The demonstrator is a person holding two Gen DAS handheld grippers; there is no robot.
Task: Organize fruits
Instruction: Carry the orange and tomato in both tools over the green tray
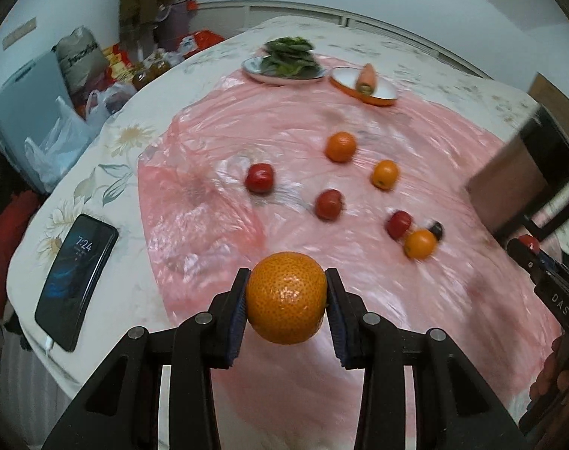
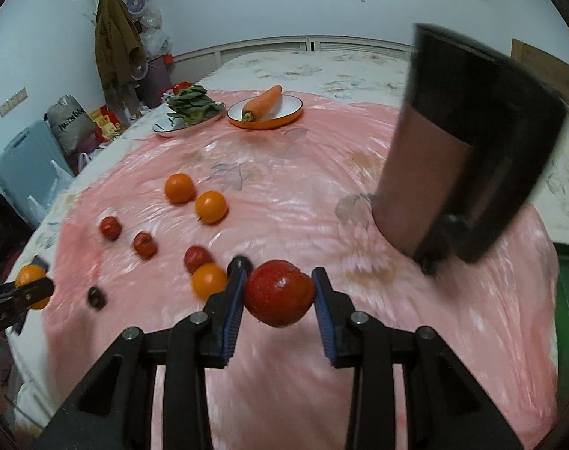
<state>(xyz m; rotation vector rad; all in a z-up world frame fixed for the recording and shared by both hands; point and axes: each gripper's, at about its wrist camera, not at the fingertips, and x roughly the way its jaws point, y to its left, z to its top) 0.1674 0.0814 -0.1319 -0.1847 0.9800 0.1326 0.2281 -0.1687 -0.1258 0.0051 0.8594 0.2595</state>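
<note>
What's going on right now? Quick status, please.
Left gripper clamped on an orange. Right gripper clamped on a red apple. Both lifted off the pink sheet; nothing blocking.

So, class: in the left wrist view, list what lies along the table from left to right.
Black smartphone → white plate of green leaves → orange-rimmed dish holding a carrot → tall brown and black container.

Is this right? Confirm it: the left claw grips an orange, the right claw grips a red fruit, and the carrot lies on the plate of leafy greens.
Wrong on the carrot: it lies on its own orange-rimmed plate, beside the plate of greens, as the right wrist view shows. The left claw does grip an orange, and the right claw a red fruit.
</note>
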